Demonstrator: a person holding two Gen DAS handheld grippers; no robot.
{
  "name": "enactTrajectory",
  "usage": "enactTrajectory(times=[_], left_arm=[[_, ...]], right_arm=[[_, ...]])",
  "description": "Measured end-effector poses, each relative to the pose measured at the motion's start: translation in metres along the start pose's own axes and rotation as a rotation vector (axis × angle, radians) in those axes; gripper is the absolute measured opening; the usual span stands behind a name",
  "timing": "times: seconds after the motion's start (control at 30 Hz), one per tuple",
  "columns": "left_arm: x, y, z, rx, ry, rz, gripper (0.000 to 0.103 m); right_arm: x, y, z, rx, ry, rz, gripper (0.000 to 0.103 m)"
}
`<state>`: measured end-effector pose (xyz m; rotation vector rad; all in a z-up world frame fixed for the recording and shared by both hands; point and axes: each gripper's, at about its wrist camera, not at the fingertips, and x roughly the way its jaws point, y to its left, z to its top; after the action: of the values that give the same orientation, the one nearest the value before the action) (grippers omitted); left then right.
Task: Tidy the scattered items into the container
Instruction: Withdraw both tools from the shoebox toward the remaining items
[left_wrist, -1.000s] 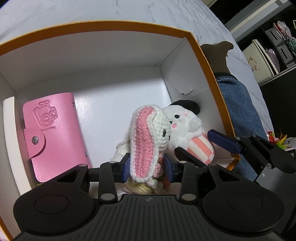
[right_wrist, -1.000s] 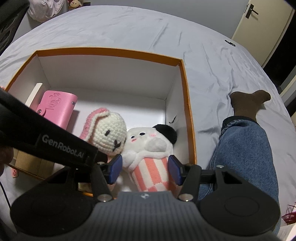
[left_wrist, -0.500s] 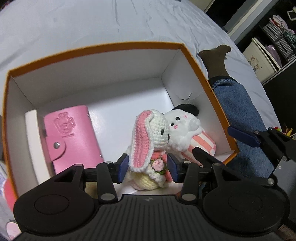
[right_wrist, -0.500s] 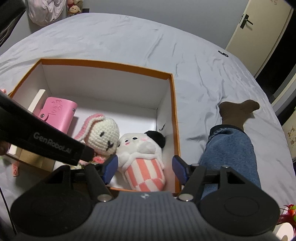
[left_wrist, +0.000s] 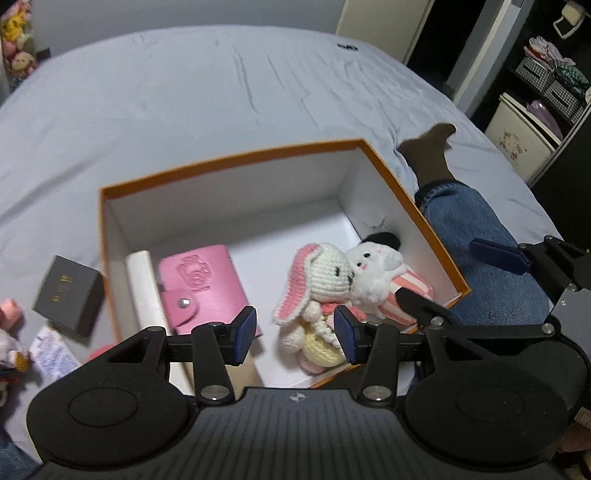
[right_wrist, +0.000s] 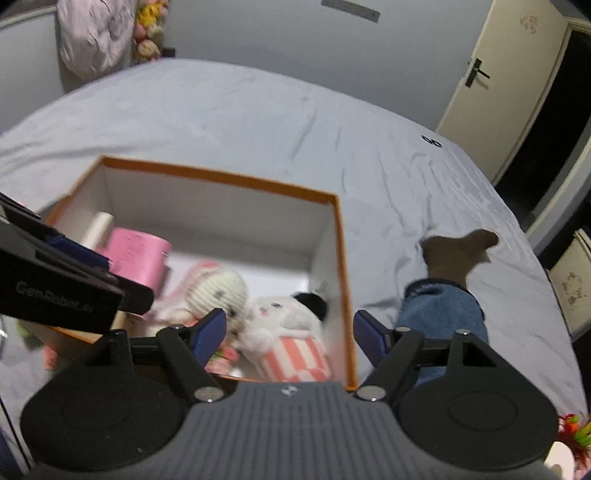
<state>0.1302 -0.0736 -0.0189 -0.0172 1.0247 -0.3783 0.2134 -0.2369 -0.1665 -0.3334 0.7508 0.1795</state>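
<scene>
Grey wrinkled sheet covers the bed (left_wrist: 184, 110), a cream door (right_wrist: 491, 92) beyond; the orange-rimmed white cardboard box (left_wrist: 229, 162) holds a crocheted white rabbit with pink ears (left_wrist: 317, 291) and a white plush in a striped cup (right_wrist: 288, 332); left claw (left_wrist: 293, 334) released above the rabbit; right claw (right_wrist: 290, 332) spreading, empty, above the plush; "GenRobot.AI" printed on the left claw.
</scene>
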Motion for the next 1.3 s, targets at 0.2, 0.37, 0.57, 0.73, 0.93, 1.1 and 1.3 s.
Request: enactTrajectory(times=[0.2, 0.37, 0.57, 0.73, 0.93, 1.1, 1.3], left_arm=[[-0.027, 0.017, -0.010, -0.039, -0.044, 0.043, 0.054], [-0.047, 0.041, -0.021, -0.111, -0.045, 0.081, 0.054], [-0.073, 0.071, -0.038, -0.171, -0.041, 0.139, 0.054], [-0.087, 0.105, -0.052, -0.248, -0.022, 0.227, 0.054], [-0.096, 0.148, -0.071, -0.333, 0.022, 0.299, 0.054], [-0.094, 0.166, -0.082, -0.323, 0.063, 0.325, 0.054], [-0.095, 0.187, -0.088, -0.278, 0.052, 0.359, 0.054]], right_arm=[[-0.010, 0.017, 0.005, 0.028, -0.025, 0.078, 0.079], [-0.020, 0.033, 0.010, 0.044, -0.068, 0.154, 0.078], [-0.023, 0.055, 0.015, 0.040, -0.097, 0.261, 0.061], [-0.024, 0.080, 0.023, 0.016, -0.112, 0.365, 0.058], [-0.024, 0.119, 0.030, -0.038, -0.127, 0.495, 0.051], [-0.019, 0.149, 0.029, -0.120, -0.101, 0.557, 0.043], [-0.010, 0.183, 0.028, -0.284, -0.073, 0.576, 0.044]])
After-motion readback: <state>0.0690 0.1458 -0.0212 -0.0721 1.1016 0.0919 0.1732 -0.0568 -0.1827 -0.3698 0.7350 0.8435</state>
